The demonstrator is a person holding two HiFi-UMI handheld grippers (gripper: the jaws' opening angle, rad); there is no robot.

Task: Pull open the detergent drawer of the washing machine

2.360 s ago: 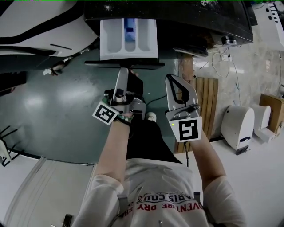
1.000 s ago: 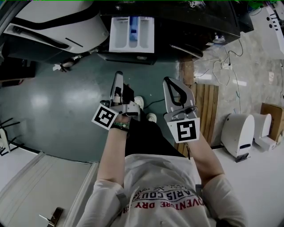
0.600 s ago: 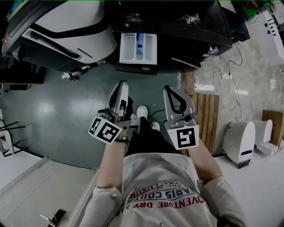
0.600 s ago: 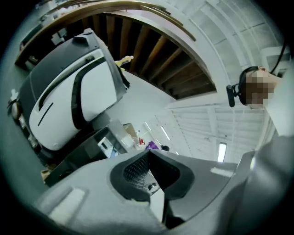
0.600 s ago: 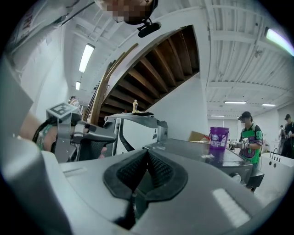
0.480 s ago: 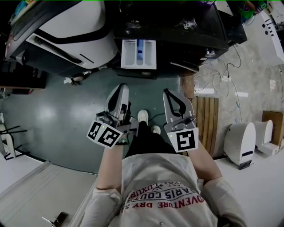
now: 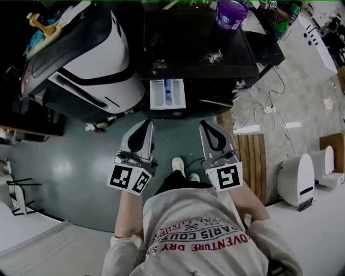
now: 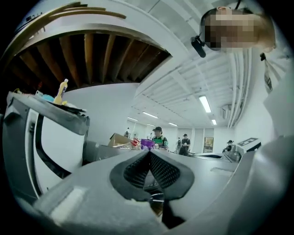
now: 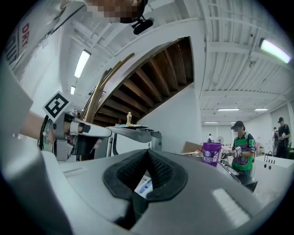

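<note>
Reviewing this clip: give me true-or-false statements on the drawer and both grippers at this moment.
1. The detergent drawer stands pulled out of the washing machine. True.
2. The left gripper grips the drawer. False: its jaws are shut on nothing, apart from the drawer.
3. The right gripper has its jaws together. True.
4. The purple bucket stands on the floor. False: it stands on top of the machine.

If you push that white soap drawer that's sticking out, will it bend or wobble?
The detergent drawer looks like moulded hard plastic, so it is probably stiff, not bendy. It hangs out of the washing machine, so a push inward would likely slide it shut. Pressing down might make it wobble.
</note>
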